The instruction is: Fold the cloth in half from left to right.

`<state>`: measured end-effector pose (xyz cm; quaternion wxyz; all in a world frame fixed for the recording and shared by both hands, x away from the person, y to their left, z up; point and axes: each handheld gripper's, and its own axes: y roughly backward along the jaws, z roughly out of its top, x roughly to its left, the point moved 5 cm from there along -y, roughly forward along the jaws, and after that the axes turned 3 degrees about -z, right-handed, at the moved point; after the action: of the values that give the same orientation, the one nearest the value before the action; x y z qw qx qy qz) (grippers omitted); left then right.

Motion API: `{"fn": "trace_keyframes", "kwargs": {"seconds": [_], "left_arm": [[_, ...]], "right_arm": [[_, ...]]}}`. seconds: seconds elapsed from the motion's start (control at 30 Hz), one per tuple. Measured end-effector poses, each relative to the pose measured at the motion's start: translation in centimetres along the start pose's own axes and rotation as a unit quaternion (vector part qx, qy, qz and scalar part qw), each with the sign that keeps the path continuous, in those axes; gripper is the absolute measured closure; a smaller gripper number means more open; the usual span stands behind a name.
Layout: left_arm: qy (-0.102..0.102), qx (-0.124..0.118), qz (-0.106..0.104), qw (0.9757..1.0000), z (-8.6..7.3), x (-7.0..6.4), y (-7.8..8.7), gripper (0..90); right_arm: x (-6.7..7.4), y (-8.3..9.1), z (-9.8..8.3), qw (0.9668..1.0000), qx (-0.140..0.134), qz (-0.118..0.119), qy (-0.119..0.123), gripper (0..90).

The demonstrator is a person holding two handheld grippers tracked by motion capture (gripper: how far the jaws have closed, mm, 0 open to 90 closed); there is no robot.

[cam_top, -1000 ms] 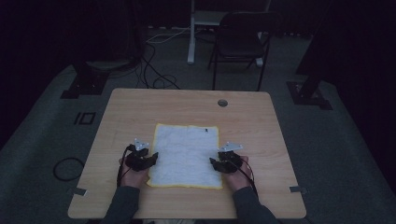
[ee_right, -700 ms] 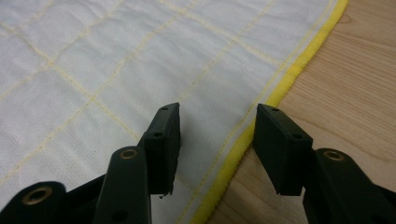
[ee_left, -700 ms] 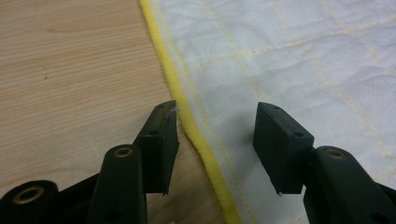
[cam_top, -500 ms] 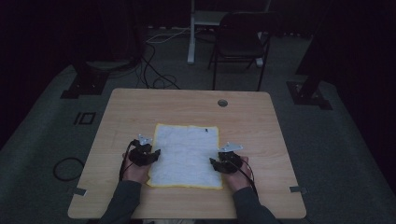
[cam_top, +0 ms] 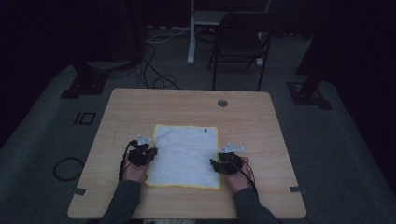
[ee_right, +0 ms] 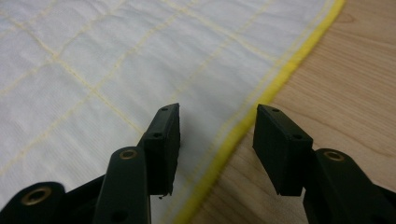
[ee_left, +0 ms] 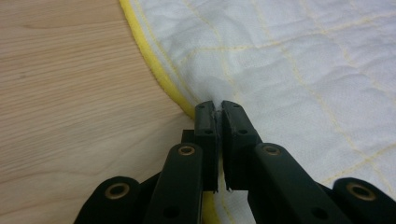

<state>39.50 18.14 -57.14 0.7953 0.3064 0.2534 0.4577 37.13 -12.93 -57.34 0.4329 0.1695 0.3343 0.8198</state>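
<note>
A white quilted cloth (cam_top: 186,155) with yellow piping lay flat at the lower centre of the wooden surface (cam_top: 140,105). The left gripper (ee_left: 216,106), its jaws having just been closing, pinched a small fold at the cloth's left edge; the right gripper (ee_right: 215,122) stood open astride the right hem. So thin a bite risked slipping free if lifted, and a one-sided pull would likely have skewed the cloth.

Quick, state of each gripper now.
Left gripper: jaws just closed, pinching the cloth beside its yellow edge.
Right gripper: open, straddling the cloth's edge, gripping nothing.
</note>
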Motion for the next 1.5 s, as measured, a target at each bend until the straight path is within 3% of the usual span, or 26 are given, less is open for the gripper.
{"fn": "trace_keyframes", "kwargs": {"seconds": [0.2,0.4,0.6,0.87,1.3,1.5], "left_arm": [[0.017,0.000,0.015,0.9997,-0.1,1.4,0.4,86.6],[0.018,0.002,0.019,0.9997,-0.2,1.5,0.6,87.6],[0.034,-0.002,0.005,0.9994,-0.3,1.7,0.7,87.7],[0.032,-0.001,0.009,0.9994,-0.3,1.7,0.9,87.8],[0.033,-0.020,0.010,0.9992,0.4,2.0,2.4,87.8],[0.037,-0.035,-0.002,0.9987,0.8,2.1,3.2,87.7]], "right_arm": [[-0.2,0.4,0.1,1.0000,-0.003,-0.004,0.003,50.8],[-0.5,0.8,0.1,0.9999,-0.006,-0.008,0.008,50.7],[-0.7,1.4,0.3,0.9999,-0.012,-0.009,0.007,50.3],[-1.2,1.8,0.1,0.9998,-0.014,-0.014,0.001,50.3],[-1.5,2.1,-0.1,0.9997,-0.015,-0.018,-0.005,50.4],[-1.5,2.0,-0.2,0.9997,-0.013,-0.018,-0.005,50.4]]}}
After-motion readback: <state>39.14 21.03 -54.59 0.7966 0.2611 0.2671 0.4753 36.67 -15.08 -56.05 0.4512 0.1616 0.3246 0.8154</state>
